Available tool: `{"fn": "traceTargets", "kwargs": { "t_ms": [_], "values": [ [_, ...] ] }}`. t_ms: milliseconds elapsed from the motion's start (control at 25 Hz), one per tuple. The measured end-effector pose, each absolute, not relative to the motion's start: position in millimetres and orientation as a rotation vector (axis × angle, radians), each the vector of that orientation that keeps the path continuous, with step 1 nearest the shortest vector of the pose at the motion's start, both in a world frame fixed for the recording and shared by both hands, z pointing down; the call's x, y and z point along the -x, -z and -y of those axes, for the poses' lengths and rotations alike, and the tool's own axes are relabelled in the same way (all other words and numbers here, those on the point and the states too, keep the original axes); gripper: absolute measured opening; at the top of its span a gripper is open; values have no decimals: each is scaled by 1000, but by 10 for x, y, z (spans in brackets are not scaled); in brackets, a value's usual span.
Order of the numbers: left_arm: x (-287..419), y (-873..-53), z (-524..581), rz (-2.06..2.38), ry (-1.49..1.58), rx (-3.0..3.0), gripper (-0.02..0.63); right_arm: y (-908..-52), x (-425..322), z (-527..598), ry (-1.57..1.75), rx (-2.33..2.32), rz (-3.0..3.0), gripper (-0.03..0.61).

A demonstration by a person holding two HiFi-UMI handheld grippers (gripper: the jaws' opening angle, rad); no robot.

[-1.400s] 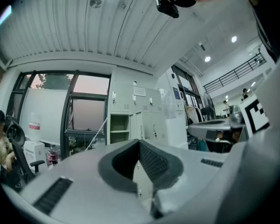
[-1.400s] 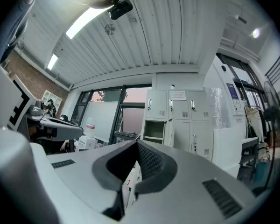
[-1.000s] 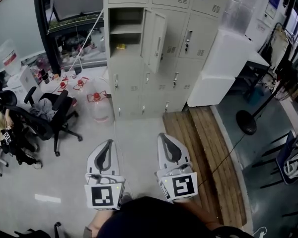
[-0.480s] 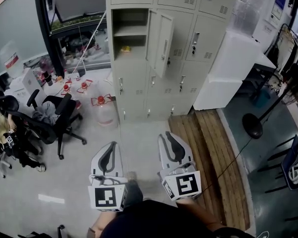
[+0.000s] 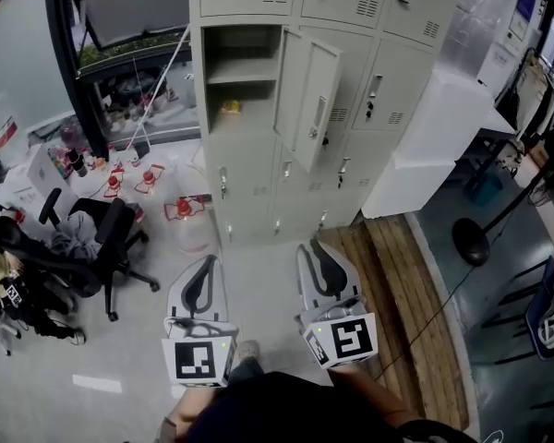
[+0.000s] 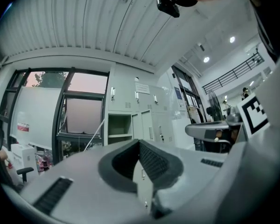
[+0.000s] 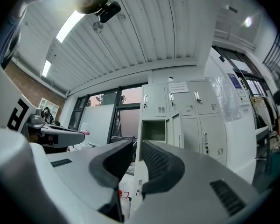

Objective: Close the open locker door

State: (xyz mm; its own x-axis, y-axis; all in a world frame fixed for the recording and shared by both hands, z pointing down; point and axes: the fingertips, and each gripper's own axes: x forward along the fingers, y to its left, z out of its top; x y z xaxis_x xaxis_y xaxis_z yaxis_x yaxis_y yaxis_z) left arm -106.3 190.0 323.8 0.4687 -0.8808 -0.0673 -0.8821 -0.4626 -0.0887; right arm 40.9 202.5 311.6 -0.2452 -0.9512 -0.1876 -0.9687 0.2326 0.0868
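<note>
Bank of lockers [image 5: 286, 169] fills more of the head view than a second ago: the person has walked toward it.

Locker door [image 5: 310, 100] stands swung out from the second-row compartment [image 5: 240, 67] in the bank's left column, hinged at that compartment's right side. It is untouched and well apart from both grippers.

Left gripper [image 5: 206, 264]: jaws pressed together, empty.
Right gripper [image 5: 311, 249]: jaws have just opened to a narrow gap, nothing between them.
Both are held low in front of the bank, pointing at it.

Judgement: approach phase. The right gripper sits nearer the door's side, so it is the likelier pusher. More ground to cover first.
</note>
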Motion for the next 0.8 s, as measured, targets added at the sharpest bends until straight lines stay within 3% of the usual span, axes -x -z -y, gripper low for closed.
{"fn": "traceTargets", "kwargs": {
  "t_ms": [800],
  "values": [
    [820,-3318,-668,-1346,-5,2720,2,-3178,-527,-948,-268,2021,-2292,67]
  ]
}}
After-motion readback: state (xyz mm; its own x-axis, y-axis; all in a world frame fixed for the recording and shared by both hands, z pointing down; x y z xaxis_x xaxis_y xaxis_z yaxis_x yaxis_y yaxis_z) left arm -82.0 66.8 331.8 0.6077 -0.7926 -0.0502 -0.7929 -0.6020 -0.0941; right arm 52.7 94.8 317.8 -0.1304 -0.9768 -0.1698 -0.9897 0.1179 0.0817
